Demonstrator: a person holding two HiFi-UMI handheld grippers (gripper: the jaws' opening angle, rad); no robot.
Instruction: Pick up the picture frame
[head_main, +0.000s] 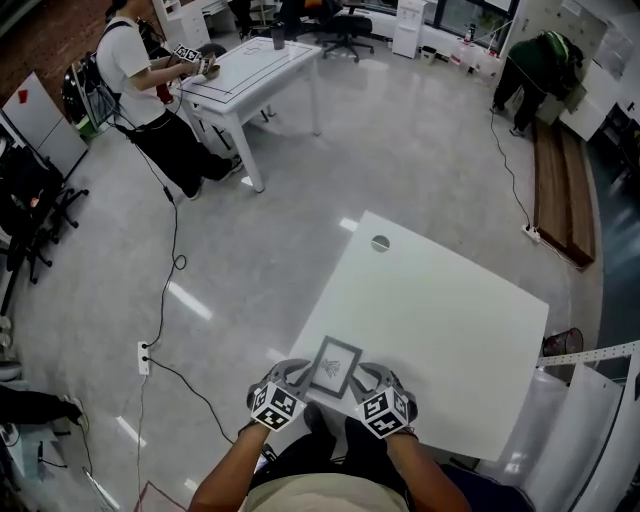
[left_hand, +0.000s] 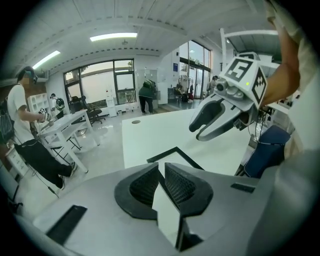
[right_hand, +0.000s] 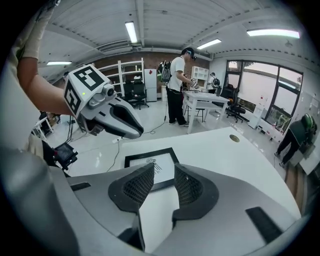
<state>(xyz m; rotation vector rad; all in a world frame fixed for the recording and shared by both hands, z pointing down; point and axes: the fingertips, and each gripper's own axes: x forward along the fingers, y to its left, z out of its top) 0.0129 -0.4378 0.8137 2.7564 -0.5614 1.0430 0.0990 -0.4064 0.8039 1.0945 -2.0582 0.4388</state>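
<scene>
Head view: the picture frame (head_main: 335, 367) lay flat on the white table (head_main: 450, 330), close to the edge nearest you. Your left gripper (head_main: 296, 373) was just beside the frame's left side and your right gripper (head_main: 368, 376) just beside its right side. Only this view showed both grippers flanking the frame at once. From above the jaw gaps were hard to read, so jaw state came from the gripper views.

Left gripper view: your jaws were closed tip to tip with nothing caught between them. One black corner of the frame showed just past the tips. The right gripper hung over the tabletop, up and to the right.

Right gripper view: your jaws stood wide apart and empty, with the pads pressing on nothing. The frame lay flat just beyond them, its near edge lined up with the gap, and most of its black border and white mat showed. This view gave the clearest look at a small dark drawing inside the frame; any print there was too small to read.

The ceiling strip lights (right_hand: 131, 31) showed only in the gripper views. The wooden boards (head_main: 560, 190) on the floor showed only in the head view.

The marker cubes (head_main: 277, 405) carried black-and-white square codes, with no readable words.
</scene>
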